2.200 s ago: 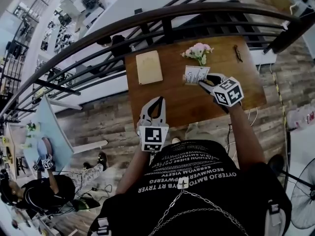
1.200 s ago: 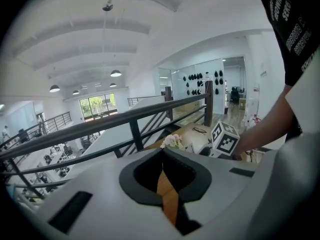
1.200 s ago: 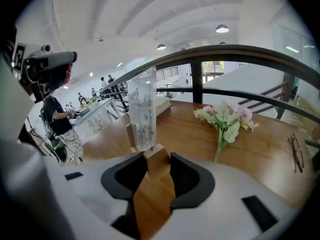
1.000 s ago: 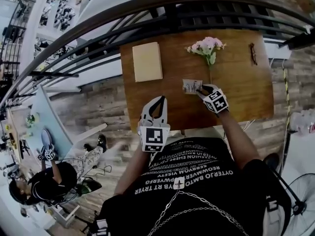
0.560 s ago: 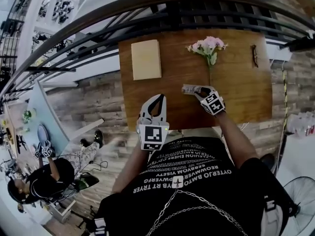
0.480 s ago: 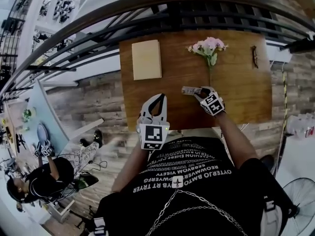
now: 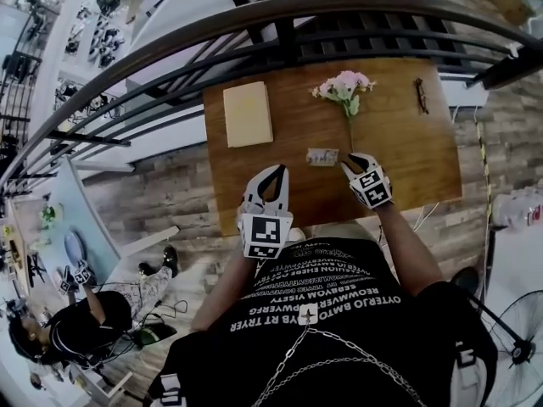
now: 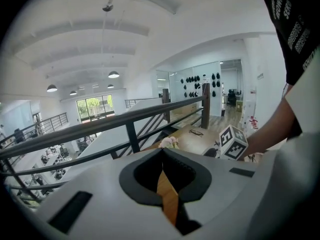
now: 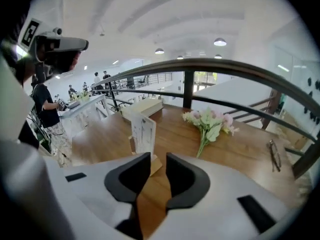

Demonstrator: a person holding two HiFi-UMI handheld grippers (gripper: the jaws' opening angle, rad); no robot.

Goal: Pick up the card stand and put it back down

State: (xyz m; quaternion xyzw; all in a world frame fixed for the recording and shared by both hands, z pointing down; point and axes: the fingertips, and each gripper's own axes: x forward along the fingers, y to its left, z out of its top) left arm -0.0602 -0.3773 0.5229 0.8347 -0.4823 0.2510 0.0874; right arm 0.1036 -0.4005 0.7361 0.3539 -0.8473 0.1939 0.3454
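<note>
Right tool [image 9: 157, 160] half apart, just narrowing, empty, card stand [image 9: 143, 133] just ahead, left tool [image 8: 162, 153] closed

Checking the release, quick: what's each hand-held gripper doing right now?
Left hand-held gripper: shut, empty.
Right hand-held gripper: open, its jaws have just been closing partway with nothing between them; the card stand stands just beyond.

The table [image 7: 399, 151] before me is warm brown wood; on it lies a pale cream book [image 7: 247, 114]; the flowers [image 7: 343, 86] are soft pink on green stems and leaves; the card stand [image 7: 322, 156] is a white card with dark print on a light wooden base; my left gripper [image 7: 273, 176] is white with black pads, its cube in black-and-white squares; my shirt [image 7: 382, 329] is black with white lettering; the floor [image 7: 170, 202] is grey-brown planks.
</note>
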